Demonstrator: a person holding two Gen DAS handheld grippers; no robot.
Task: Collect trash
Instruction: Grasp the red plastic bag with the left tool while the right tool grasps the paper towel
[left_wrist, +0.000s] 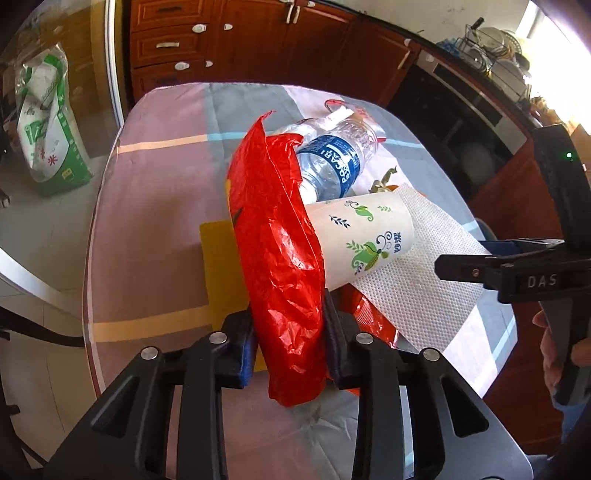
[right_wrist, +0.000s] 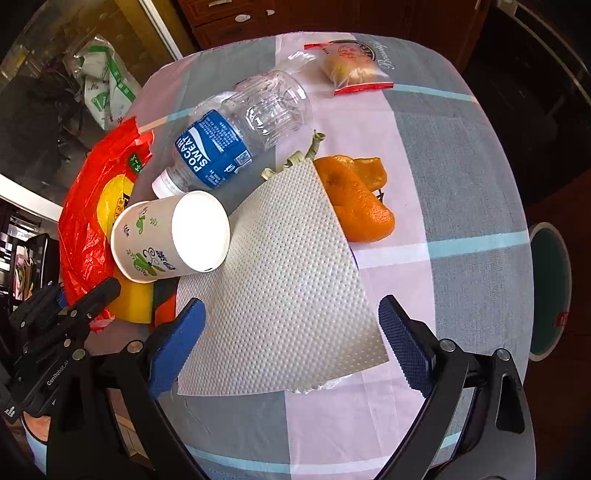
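My left gripper (left_wrist: 290, 332) is shut on the edge of a red plastic bag (left_wrist: 280, 251) and holds it up; the bag also shows at the left of the right wrist view (right_wrist: 88, 206). A paper cup (right_wrist: 170, 236) lies on its side at the bag's mouth, with an empty Pocari Sweat bottle (right_wrist: 236, 133) behind it. A white paper towel (right_wrist: 280, 295) lies flat on the table, partly over orange peel (right_wrist: 362, 199). My right gripper (right_wrist: 291, 343) is open, its fingers on either side of the towel's near edge.
A clear snack packet with red edges (right_wrist: 351, 66) lies at the far side of the round table with its checked cloth (right_wrist: 461, 184). A green-and-white bag (left_wrist: 44, 122) stands on the floor to the left. Wooden cabinets (left_wrist: 258, 44) stand behind.
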